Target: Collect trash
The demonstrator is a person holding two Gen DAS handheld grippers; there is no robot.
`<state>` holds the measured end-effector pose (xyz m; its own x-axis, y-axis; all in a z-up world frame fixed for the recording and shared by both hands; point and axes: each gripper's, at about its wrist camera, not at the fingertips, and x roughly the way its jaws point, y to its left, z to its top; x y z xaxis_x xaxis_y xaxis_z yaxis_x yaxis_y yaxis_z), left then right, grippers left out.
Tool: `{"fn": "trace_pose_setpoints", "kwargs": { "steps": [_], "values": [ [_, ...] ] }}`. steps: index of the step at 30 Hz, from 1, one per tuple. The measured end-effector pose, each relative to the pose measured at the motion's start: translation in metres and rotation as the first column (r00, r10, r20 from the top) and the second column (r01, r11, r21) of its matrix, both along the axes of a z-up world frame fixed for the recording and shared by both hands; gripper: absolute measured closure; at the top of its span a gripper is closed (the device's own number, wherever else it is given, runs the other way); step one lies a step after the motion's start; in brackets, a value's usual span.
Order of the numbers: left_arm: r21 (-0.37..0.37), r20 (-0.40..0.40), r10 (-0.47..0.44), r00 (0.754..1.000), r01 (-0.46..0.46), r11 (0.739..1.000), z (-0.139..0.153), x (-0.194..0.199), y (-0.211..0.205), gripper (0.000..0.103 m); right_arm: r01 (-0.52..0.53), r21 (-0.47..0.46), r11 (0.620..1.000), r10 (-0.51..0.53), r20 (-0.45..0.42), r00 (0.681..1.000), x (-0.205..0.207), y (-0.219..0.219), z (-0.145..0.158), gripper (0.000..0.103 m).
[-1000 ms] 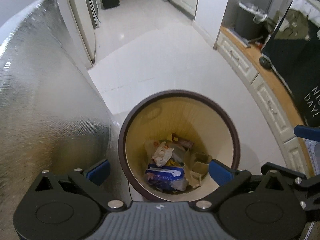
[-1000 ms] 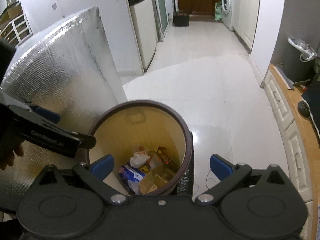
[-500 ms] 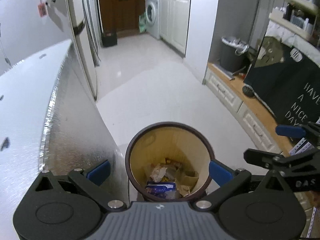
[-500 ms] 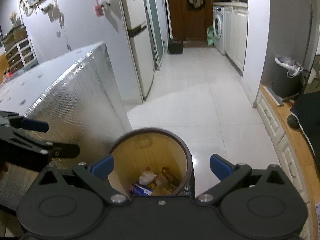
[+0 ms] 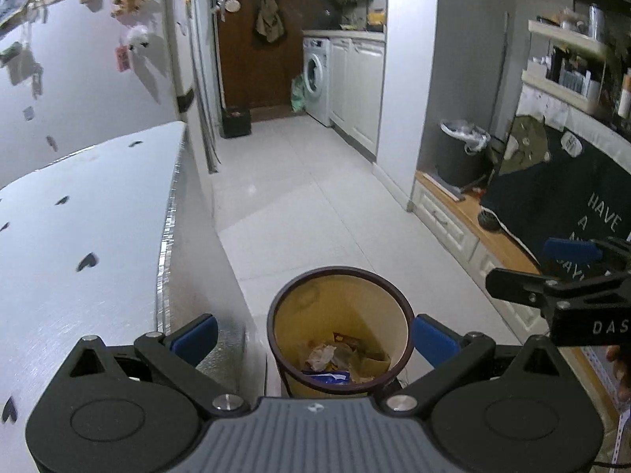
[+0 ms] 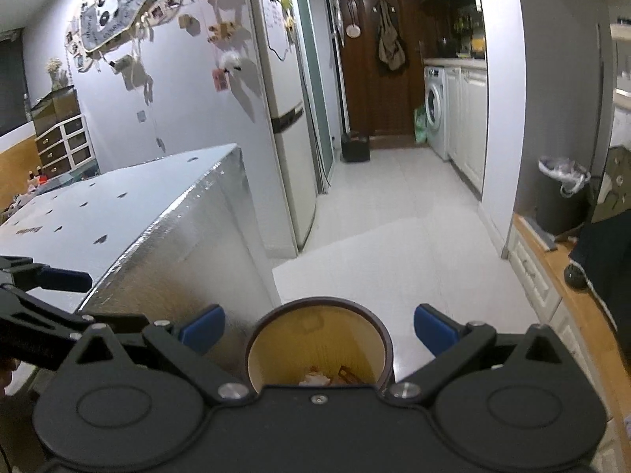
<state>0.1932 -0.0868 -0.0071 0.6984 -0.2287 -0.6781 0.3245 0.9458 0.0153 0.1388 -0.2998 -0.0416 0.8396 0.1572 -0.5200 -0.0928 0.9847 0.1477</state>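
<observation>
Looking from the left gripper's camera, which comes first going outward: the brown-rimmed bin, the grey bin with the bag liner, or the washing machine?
From the left gripper, in its own view:
1. Brown-rimmed bin, just below and ahead, between the open fingers.
2. Grey lined bin, ahead on the right, in the alcove.
3. Washing machine, farthest, at the corridor's end by the brown door.

A round bin [image 5: 339, 315] with a dark brown rim and yellow inside stands upright on the white floor, just beside the silver box. Trash [image 5: 335, 358] lies at its bottom: crumpled white paper, a blue wrapper, brown card scraps.
</observation>
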Motion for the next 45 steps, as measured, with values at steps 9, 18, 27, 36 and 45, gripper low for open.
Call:
{"fn": "trace_pose_setpoints", "kwargs": {
  "steps": [9, 18, 27, 36, 45],
  "values": [
    [-0.040, 0.060, 0.067, 0.996, -0.064, 0.997, 0.005, -0.036, 0.020, 0.000, 0.006, -0.004, 1.000, -0.006, 0.009, 1.000, -0.034, 0.019, 0.014, 0.000],
    [-0.044, 0.110, 0.167, 0.980, -0.163, 0.986, 0.002, -0.066, 0.039, 0.000, 0.006, -0.113, 0.994, -0.001, 0.046, 0.999, -0.067, 0.044, 0.018, 0.000],
    [-0.027, 0.066, 0.184, 0.981, -0.182, 0.983, -0.014, -0.081, 0.045, 0.000, 0.021, -0.124, 0.992, -0.019, 0.017, 1.000, -0.082, 0.055, 0.010, 0.000],
    [-0.029, 0.057, 0.187, 0.981, -0.185, 0.982, -0.026, -0.093, 0.041, 0.000, 0.056, -0.142, 0.988, -0.055, 0.014, 0.998, -0.096, 0.054, -0.001, 0.000],
    [-0.009, 0.074, 0.178, 0.981, -0.178, 0.984, -0.030, -0.103, 0.033, 0.000, 0.103, -0.157, 0.982, -0.103, 0.014, 0.995, -0.108, 0.044, -0.010, 0.000]
  ]
}}
